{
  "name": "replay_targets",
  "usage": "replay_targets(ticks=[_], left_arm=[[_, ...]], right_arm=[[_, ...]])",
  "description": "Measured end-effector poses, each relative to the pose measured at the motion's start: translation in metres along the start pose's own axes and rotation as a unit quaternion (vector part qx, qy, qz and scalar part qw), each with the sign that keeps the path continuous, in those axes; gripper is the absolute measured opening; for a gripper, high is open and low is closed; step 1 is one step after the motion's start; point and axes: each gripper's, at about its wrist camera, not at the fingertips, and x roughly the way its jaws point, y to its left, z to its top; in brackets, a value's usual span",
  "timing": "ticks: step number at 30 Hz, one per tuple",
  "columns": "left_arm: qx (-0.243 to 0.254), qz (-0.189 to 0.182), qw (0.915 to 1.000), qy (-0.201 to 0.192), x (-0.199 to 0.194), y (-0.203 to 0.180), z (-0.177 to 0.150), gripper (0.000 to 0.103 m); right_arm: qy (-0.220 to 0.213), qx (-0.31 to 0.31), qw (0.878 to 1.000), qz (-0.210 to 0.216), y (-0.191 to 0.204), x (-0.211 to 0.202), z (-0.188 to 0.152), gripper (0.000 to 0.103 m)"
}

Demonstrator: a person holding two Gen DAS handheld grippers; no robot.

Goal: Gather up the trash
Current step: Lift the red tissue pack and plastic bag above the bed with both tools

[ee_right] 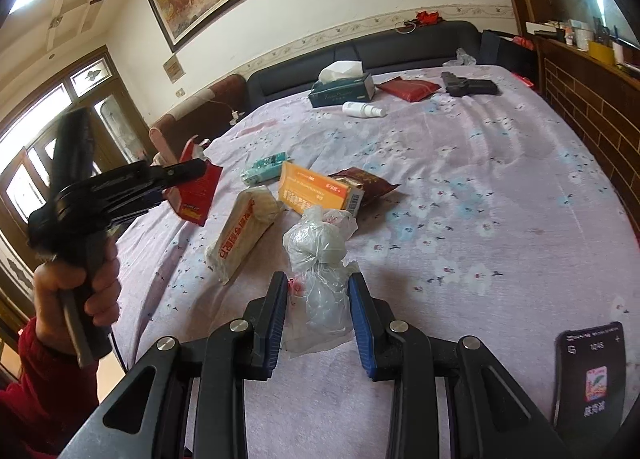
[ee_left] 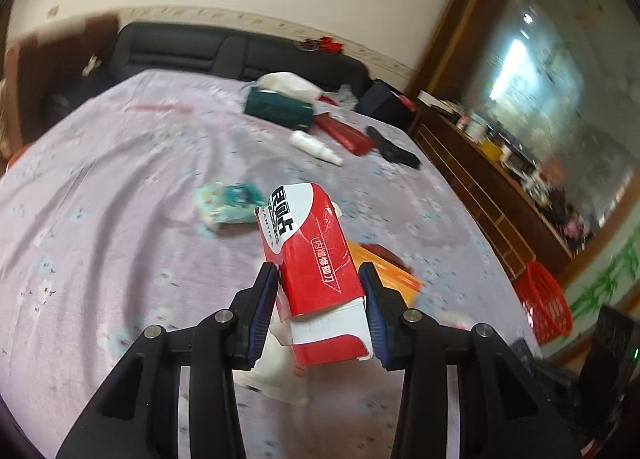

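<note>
My left gripper is shut on a red and white carton, held up above the lilac bedspread. In the right wrist view that left gripper sits at the far left in a person's hand, the red carton in its jaws. My right gripper is shut on a knotted clear plastic bag. On the bed beyond lie a cream packet, an orange box, a brown wrapper and a teal packet.
Near the headboard lie a green tissue box, a white bottle, a red pouch and a black object. A phone lies at the near right. A red basket stands on the floor beside the bed, by a wooden cabinet.
</note>
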Motion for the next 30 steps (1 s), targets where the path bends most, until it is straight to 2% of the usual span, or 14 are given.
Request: replay_targets(ticks=[6, 13, 30], left_arm=[[0.065, -0.019, 0.9976, 0.013, 0.007, -0.051, -0.028, 0.040], [0.097, -0.035, 0.9943, 0.029, 0.015, -0.082, -0.051, 0.040], [0.110, -0.034, 0.9929, 0.031, 0.017, -0.092, -0.052, 0.040]], right_arm=[[-0.007, 0.021, 0.999, -0.029, -0.016, -0.016, -0.004, 0.033], [-0.018, 0.034, 0.997, -0.062, -0.028, -0.036, -0.006, 0.034], [-0.024, 0.034, 0.997, -0.064, -0.022, -0.044, 0.002, 0.034]])
